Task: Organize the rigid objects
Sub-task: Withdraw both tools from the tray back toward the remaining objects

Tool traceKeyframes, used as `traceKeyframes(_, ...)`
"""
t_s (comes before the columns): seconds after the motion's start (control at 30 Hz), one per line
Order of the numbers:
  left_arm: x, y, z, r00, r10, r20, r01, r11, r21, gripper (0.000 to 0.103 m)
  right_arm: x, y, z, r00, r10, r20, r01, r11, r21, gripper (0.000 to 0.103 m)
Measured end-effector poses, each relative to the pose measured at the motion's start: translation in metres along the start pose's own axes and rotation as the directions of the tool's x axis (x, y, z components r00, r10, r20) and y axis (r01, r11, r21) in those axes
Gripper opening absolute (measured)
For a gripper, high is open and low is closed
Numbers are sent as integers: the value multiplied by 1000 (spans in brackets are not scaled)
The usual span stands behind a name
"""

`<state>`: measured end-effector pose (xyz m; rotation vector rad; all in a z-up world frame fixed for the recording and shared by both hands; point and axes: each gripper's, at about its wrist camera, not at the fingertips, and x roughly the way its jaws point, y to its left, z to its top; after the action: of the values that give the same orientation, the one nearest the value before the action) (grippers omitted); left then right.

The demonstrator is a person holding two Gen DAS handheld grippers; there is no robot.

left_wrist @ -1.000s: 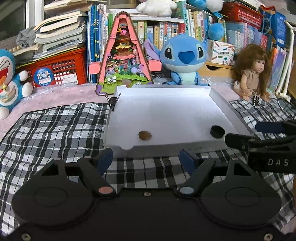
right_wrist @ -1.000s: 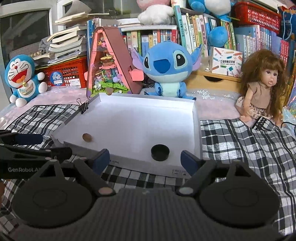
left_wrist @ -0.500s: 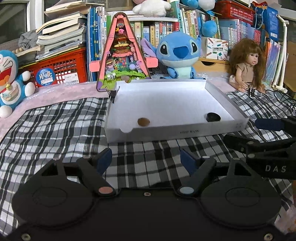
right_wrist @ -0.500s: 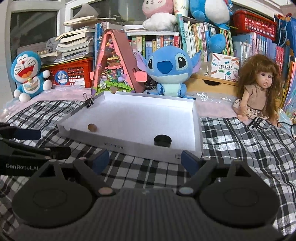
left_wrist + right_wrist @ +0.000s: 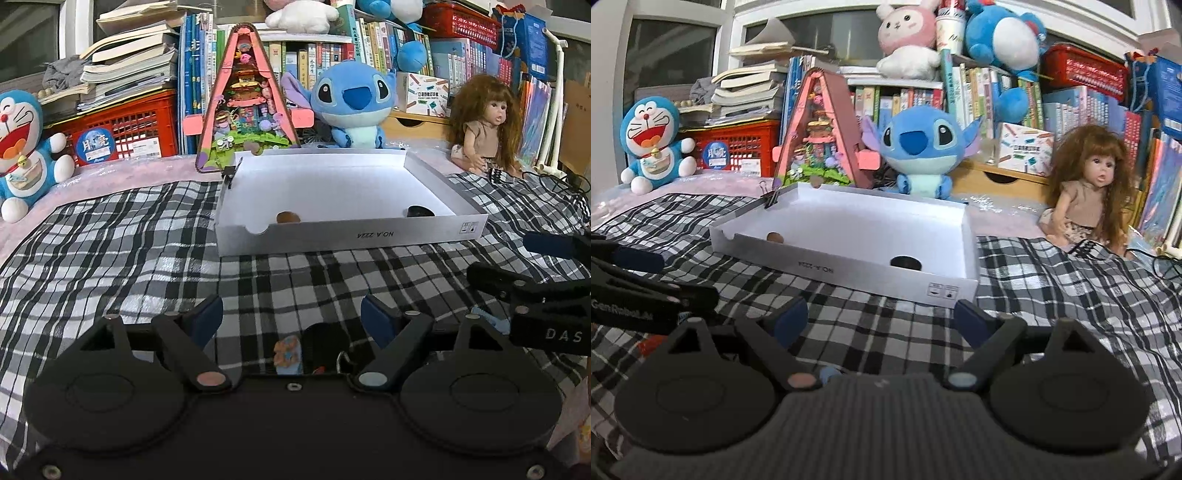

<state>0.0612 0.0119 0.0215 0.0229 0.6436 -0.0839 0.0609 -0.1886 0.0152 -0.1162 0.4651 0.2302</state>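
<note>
Two small round objects inside shallow white box (image 5: 351, 234) on checked cloth (image 5: 122, 240): brown disc (image 5: 288, 217) near front-left corner, black cap (image 5: 419, 211) near front-right, both half hidden by front wall. Left gripper (image 5: 291, 317) spread wide, pinching nothing. Right gripper (image 5: 881, 319) likewise spread, empty, short of box.

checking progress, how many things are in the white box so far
2: a brown round piece near the front left of the white box, a black cap near the front right. The front wall may hide others.
</note>
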Motion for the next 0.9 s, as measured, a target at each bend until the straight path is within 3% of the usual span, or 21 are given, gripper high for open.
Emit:
traceKeyframes(0.8,-33,12,-40,999,14,35,-15,999,45,84,-33,3,-43,999,-3,43,4,999,-33,92)
traceKeyframes(0.9,-38,13,-46,1000,3,23,-4,999,47,78,-36,4,-46,999,-1,43,2,999,-37,92)
